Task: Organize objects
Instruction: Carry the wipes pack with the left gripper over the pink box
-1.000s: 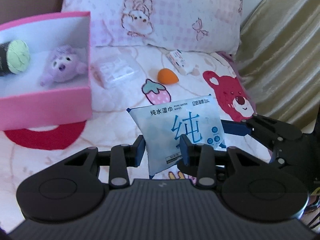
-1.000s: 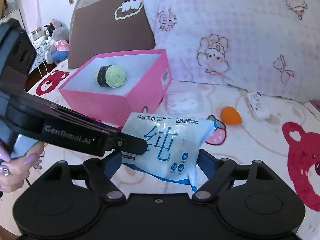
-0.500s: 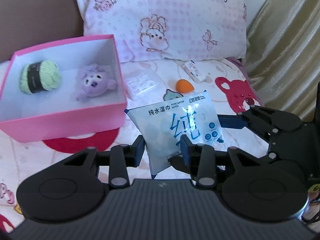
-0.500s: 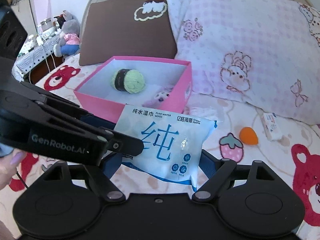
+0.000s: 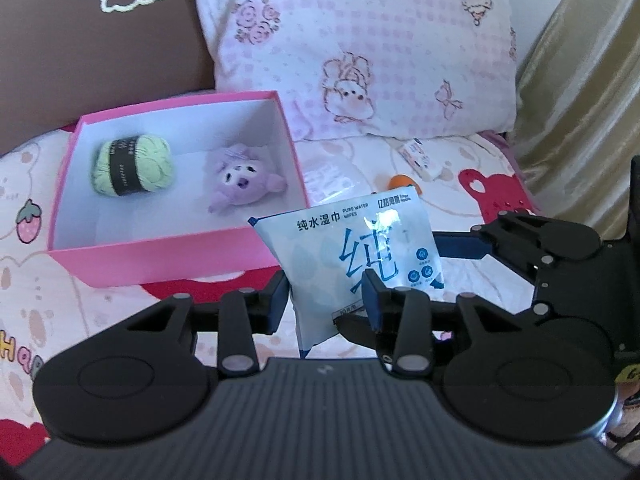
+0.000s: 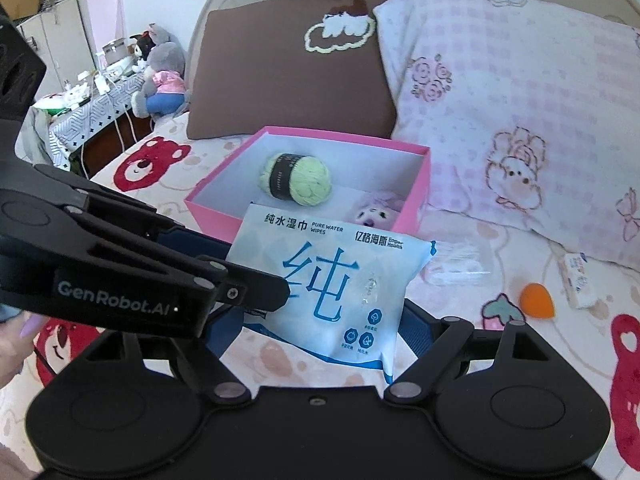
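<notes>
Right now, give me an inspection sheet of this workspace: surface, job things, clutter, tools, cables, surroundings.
Surface: bed with a bear-print quilt.
Job things: wipes pack lifted, in front of the pink box; yarn and purple plush in the box.
Clutter: orange sponge, small packet and clear pouch on the quilt.
Tools: left tool shut on the pack; right tool holds the pack between its fingers.
Cables: white cords by the side table.
Surroundings: pillows, curtain, plush toys.
</notes>
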A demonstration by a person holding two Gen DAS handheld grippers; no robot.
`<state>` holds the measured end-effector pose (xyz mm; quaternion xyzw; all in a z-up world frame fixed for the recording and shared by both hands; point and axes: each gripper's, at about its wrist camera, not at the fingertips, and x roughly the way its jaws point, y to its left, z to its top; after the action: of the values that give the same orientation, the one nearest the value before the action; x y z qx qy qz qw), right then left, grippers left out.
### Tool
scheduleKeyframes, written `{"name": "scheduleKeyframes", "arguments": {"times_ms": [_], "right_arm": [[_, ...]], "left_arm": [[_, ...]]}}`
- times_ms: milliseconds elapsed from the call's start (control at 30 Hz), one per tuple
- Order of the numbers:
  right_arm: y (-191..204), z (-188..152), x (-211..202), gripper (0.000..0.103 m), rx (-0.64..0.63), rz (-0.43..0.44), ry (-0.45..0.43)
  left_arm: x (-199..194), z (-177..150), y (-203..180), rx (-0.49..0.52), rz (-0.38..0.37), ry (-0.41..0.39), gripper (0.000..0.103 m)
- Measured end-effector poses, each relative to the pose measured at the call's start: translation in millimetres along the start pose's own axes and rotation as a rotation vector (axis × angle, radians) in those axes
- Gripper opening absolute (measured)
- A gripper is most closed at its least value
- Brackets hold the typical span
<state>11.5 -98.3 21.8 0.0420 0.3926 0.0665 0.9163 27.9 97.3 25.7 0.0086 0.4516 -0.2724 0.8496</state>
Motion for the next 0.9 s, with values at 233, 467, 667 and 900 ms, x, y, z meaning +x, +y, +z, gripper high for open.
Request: {"name": "scheduleKeyframes", "arguments": {"times_ms": [233,467,667,900], "right_arm": [[10.4,13.2,11.6,0.087,-0.014,0.060,0.015],[20.5,32.8,16.7,0.087,-0.007,0.159,0.000],[30.5,50.3,24.7,0.087,-0.026,0.204,-0.011],[17.0,65.3,39.7,0.073,0.066,0.275,-0.010]], "left_arm": [[1.5,1.6,27.8,-0.059,0.017,0.017,0.037],[-16.0,13.9,50.6,-0.053,0.073,-0.009,0.037],[-27.9,23.4,66.9,-0.065,0.109,-0.025,0.037],[-27.3,37.2,86.5,-0.100,0.139,-0.037,0.037]]}}
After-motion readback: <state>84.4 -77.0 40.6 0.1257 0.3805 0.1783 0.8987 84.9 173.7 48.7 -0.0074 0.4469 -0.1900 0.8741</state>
